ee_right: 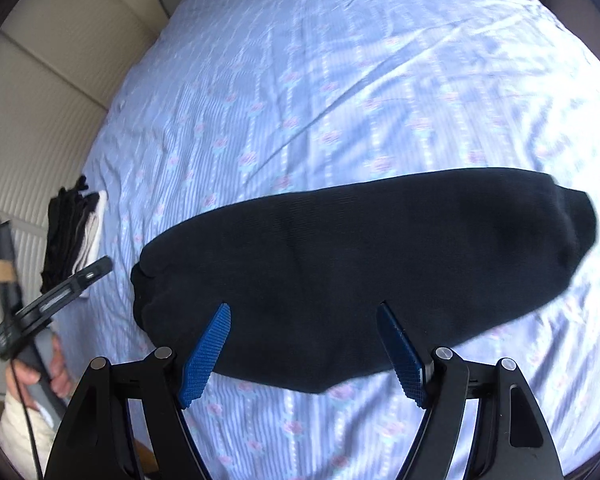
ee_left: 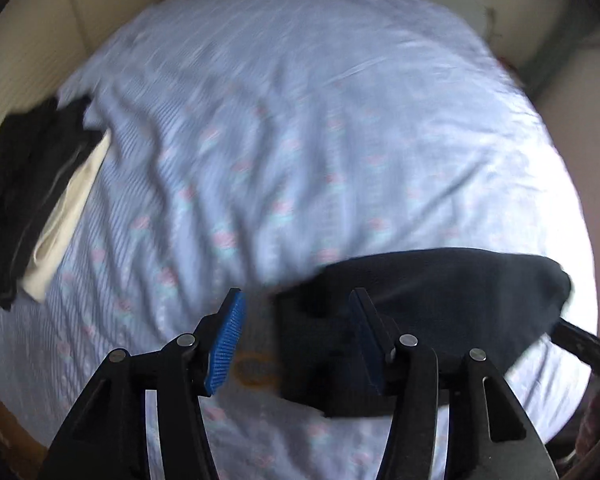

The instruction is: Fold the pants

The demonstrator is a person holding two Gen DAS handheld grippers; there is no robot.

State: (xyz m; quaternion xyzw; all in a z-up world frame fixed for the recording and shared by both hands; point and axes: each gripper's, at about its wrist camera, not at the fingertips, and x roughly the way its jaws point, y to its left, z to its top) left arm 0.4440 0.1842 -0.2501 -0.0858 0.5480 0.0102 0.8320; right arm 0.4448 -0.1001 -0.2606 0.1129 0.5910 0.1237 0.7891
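You're looking at black pants point(ee_right: 360, 276) lying on a pale blue striped sheet point(ee_right: 340, 80) – pink flowers dotting it – with blue-padded black grippers point(ee_right: 302, 350) showing.

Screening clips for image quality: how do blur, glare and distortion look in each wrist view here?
Left wrist: motion blur smears the bedsheet and the black pants; the sheet's right side washes out to white; fisheye bowing throughout. Right wrist: sharper, the pants read clearly, mild blur at the sheet edges, glare blown out at far right.
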